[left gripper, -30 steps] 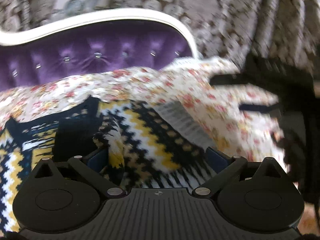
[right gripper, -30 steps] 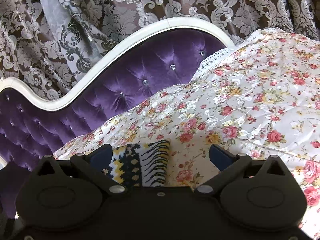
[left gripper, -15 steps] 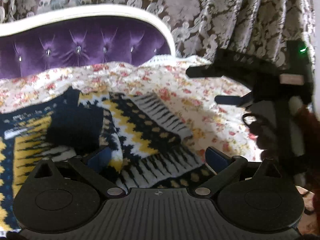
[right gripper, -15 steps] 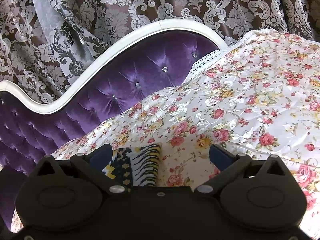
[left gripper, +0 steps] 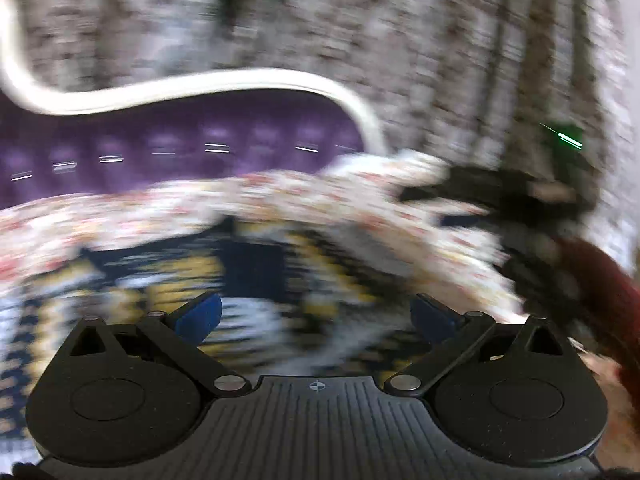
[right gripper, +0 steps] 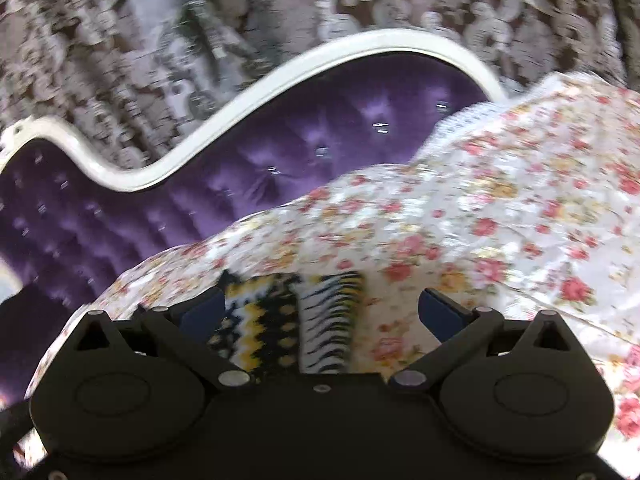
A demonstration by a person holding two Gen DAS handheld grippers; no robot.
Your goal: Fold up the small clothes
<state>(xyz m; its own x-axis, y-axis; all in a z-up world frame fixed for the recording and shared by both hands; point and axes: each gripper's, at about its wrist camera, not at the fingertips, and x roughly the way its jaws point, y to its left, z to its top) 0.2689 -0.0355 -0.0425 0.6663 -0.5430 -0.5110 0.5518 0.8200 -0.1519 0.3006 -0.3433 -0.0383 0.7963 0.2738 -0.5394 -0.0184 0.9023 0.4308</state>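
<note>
"Sweater [left gripper: 248,280] lies on the flowery bed cover [right gripper: 500,208]. Is it hard?"
"No, it looks soft and floppy. Both the left claw [left gripper: 316,316] and right claw [right gripper: 320,312] are wide open, empty. Pinch its edge."

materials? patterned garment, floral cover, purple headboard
Patterned garment: looks like knitted yarn, matte, with zigzag bands in navy, yellow and white.
Floral cover: smooth woven fabric, probably satin or polyester, given the slight sheen on its creases.
Purple headboard: button-tufted velvet-like upholstery with soft highlights, inside a glossy white frame, material unclear.
</note>
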